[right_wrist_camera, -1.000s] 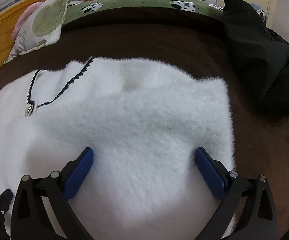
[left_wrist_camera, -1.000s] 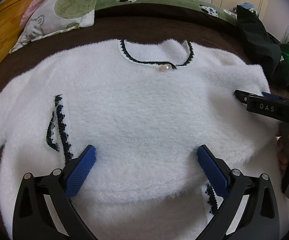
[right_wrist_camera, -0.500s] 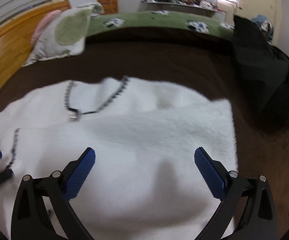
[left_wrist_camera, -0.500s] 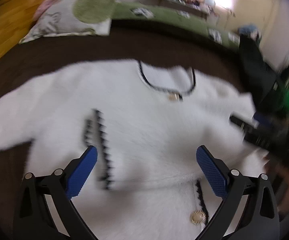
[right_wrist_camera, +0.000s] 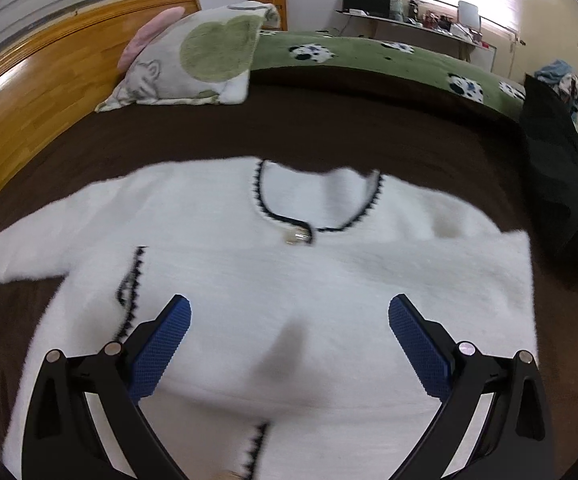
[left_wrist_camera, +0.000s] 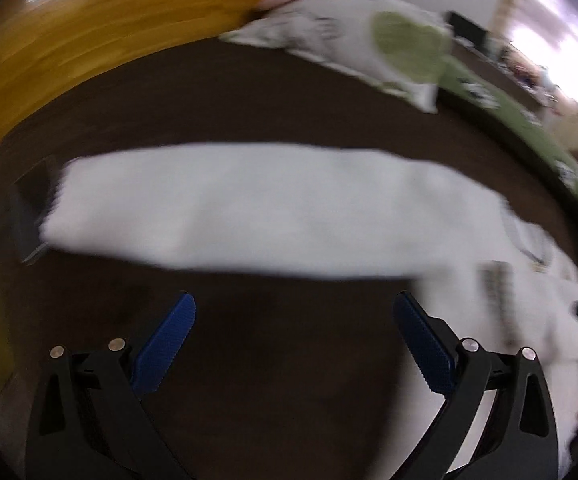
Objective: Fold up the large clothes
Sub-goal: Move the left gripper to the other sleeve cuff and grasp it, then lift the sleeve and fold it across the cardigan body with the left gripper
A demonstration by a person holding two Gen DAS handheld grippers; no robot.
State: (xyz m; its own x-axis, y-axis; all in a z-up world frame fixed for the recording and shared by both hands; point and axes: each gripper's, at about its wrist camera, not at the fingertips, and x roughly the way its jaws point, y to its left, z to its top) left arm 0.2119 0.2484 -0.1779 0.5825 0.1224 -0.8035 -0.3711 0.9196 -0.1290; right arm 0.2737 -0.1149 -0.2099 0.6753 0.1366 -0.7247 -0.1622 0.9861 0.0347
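A fluffy white knit sweater (right_wrist_camera: 289,280) with black zigzag trim round the neckline and down a pocket edge, plus a small gold-coloured button at the collar, lies on a dark brown plush bedspread (right_wrist_camera: 329,128) — its sleeve shows in the left wrist view as a blurred white band (left_wrist_camera: 249,208). Behind it sit a green blanket with black-and-white panda patches (right_wrist_camera: 369,52), a cream pillow with a green blotch and pink edge (right_wrist_camera: 197,56), and an orange-brown wooden headboard (right_wrist_camera: 49,76). Both tools have black frames with textured blue pads on the fingers (right_wrist_camera: 161,344) — the same blue in the left wrist view (left_wrist_camera: 165,344).

The left tongs (left_wrist_camera: 295,312) now face the fluffy white sweater's (left_wrist_camera: 249,208) outstretched sleeve over bare brown bedspread (left_wrist_camera: 289,380); the right tongs (right_wrist_camera: 289,314) now frame the neckline, upper centre.
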